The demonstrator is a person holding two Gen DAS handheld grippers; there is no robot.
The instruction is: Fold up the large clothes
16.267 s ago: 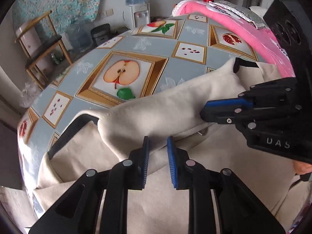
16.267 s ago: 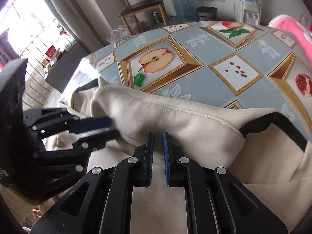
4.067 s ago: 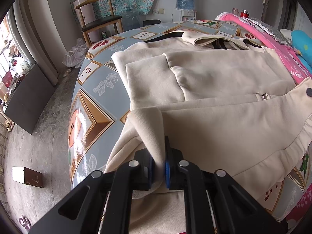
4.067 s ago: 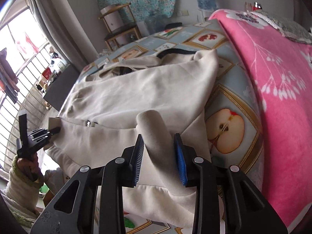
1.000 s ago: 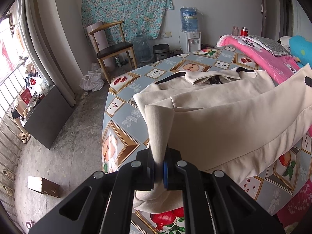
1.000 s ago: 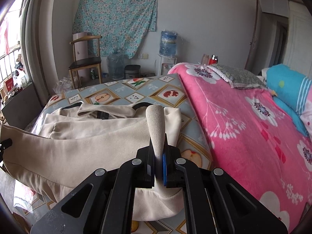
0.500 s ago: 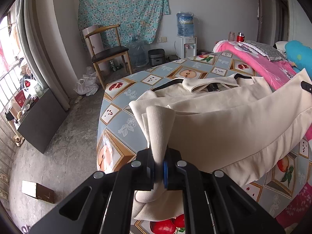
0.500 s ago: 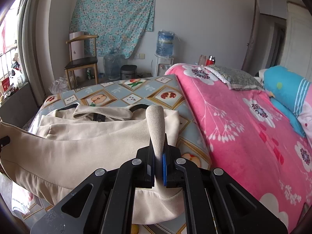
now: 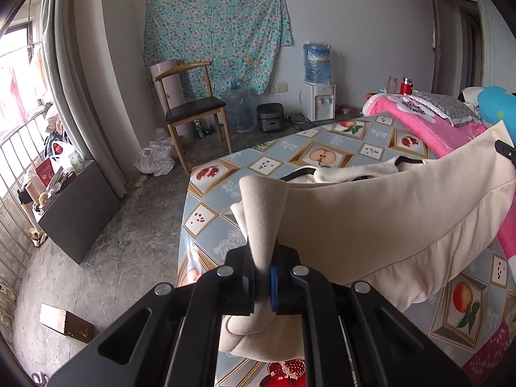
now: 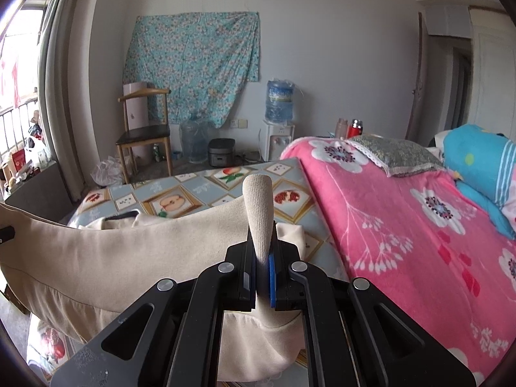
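Observation:
A large cream garment (image 9: 371, 222) hangs lifted between my two grippers above the fruit-patterned table (image 9: 322, 154). My left gripper (image 9: 262, 282) is shut on one corner of its ribbed hem, which sticks up between the pads. My right gripper (image 10: 262, 277) is shut on the other hem corner of the cream garment (image 10: 129, 251), the ribbed cuff standing upright. The garment's upper part with black collar trim (image 9: 409, 160) still lies on the table behind the raised hem. A tip of the right gripper (image 9: 504, 150) shows at the left view's far right edge.
A pink flowered blanket (image 10: 403, 219) covers the bed right of the table, with a grey pillow (image 10: 393, 154) and blue bedding (image 10: 480, 158). A wooden chair (image 9: 193, 113), water dispenser (image 9: 317, 96), rice cooker (image 9: 271, 121) and dark cabinet (image 9: 77, 206) stand on the floor beyond.
Both grippers have raised the hem higher, so it now hides more of the garment lying on the table. The left view has tilted up toward the wall.

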